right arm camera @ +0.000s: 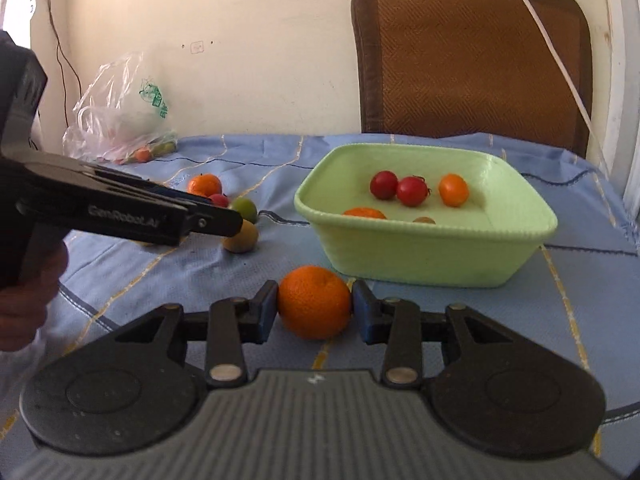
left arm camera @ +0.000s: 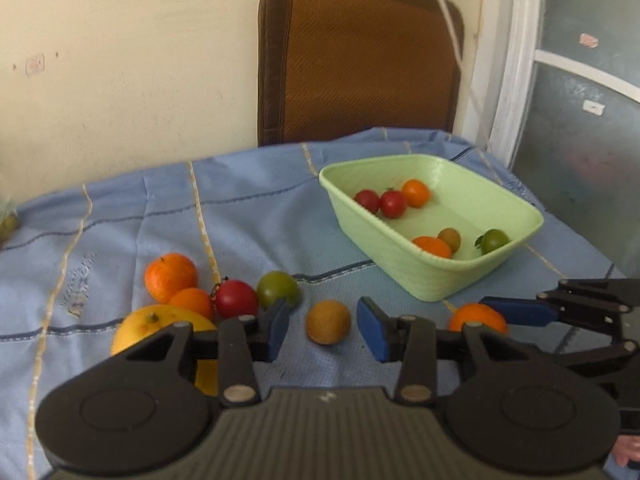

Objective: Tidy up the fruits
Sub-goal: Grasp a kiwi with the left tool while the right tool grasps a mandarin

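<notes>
A light green basket (left arm camera: 424,284) (right arm camera: 400,256) stands on the blue cloth and holds several small fruits: red tomatoes (left arm camera: 393,203), oranges and green ones. My left gripper (left arm camera: 323,330) is open, its pads on either side of a small tan round fruit (left arm camera: 328,322) without touching it. My right gripper (right arm camera: 314,310) is shut on an orange tangerine (right arm camera: 314,302) that rests on the cloth in front of the basket; it also shows in the left wrist view (left arm camera: 478,318). Left of the tan fruit lie a green tomato (left arm camera: 278,289), a red tomato (left arm camera: 237,299), two tangerines (left arm camera: 171,276) and a yellow fruit (left arm camera: 160,326).
A brown chair back (left arm camera: 356,56) stands behind the table against the wall. A clear plastic bag (right arm camera: 120,120) with more fruit lies at the far left of the table. A white cable (right arm camera: 548,40) hangs by the chair. A glass door (left arm camera: 580,120) is at the right.
</notes>
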`<state>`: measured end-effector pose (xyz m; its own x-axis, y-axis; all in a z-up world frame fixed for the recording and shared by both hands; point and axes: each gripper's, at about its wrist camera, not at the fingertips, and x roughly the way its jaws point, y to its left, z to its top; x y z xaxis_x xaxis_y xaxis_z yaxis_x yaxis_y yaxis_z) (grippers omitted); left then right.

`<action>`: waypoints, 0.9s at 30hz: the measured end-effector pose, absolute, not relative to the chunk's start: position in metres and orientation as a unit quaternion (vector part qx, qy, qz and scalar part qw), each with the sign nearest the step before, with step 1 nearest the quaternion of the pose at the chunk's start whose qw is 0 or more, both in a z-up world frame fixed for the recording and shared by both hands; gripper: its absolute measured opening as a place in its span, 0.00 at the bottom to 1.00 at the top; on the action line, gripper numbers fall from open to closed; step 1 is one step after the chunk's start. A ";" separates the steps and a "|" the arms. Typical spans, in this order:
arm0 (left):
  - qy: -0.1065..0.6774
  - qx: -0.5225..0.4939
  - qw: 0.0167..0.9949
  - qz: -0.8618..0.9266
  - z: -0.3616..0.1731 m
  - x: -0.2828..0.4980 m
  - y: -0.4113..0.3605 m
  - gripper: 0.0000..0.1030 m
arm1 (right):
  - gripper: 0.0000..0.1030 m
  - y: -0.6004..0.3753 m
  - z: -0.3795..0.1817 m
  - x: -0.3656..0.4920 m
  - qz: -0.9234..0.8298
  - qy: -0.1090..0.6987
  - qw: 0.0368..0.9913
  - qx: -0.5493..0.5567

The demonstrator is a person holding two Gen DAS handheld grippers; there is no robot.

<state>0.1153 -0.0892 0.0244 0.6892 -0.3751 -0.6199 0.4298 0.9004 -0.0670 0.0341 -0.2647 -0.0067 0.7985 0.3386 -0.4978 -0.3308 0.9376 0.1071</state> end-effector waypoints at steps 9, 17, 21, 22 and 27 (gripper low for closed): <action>0.328 0.083 0.917 -0.210 0.008 0.109 -0.104 0.28 | 0.45 -0.258 -0.008 0.031 0.179 0.275 0.945 0.000; 0.327 0.060 0.913 -0.235 0.021 0.096 -0.101 0.28 | 0.41 -0.263 -0.005 0.025 0.174 0.245 0.954 -0.007; 0.310 0.038 0.912 -0.266 0.045 0.093 -0.108 0.28 | 0.41 -0.291 0.007 0.017 0.185 0.188 0.963 0.063; 0.306 0.036 0.912 -0.271 0.052 0.094 -0.111 0.28 | 0.41 -0.299 0.013 0.018 0.168 0.173 0.968 0.075; 0.290 0.040 0.915 -0.277 0.072 0.122 -0.145 0.28 | 0.42 -0.332 0.034 0.047 0.090 0.143 0.981 0.098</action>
